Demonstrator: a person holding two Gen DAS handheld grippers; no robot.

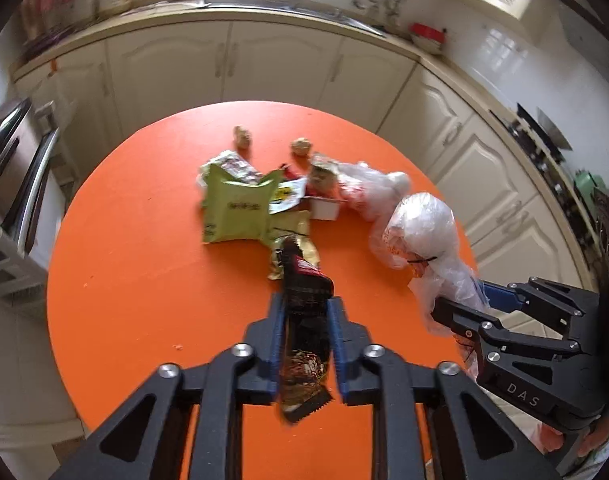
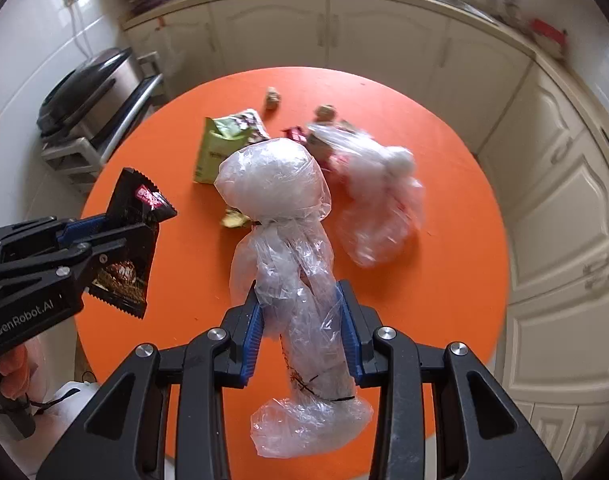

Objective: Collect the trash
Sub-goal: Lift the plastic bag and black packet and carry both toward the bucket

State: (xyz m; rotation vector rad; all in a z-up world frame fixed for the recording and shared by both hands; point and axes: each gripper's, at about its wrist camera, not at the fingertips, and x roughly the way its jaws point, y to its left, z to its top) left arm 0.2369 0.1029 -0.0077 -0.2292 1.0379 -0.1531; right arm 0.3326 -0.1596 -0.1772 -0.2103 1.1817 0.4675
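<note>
1. Left gripper [image 1: 304, 312] sits at the lower centre of the left wrist view, and its two blue pads are clamped on one dark snack wrapper [image 1: 306, 332], held above the table.
2. Right gripper [image 2: 304, 316] sits at the lower centre of the right wrist view, and its two pads press on one clear plastic bag [image 2: 280, 216], which is tied and puffed at the top.
3. One round orange table [image 1: 124, 260] fills the middle of both views.
4. On the table I count one green pouch [image 1: 236, 208] at the centre, and two small crumpled paper balls [image 1: 242, 136] above it, near the far edge.
5. One gold wrapper [image 1: 300, 252] lies just below the green pouch.
6. One small white tub [image 1: 324, 209] stands to the right of the pouch, beside some smaller wrappers that I cannot count.
7. A second clear bag [image 2: 384, 200] lies on the table at the centre right of the right wrist view, blurred.
8. Cream cabinets [image 1: 264, 64] run across the upper part and the right side.
</note>
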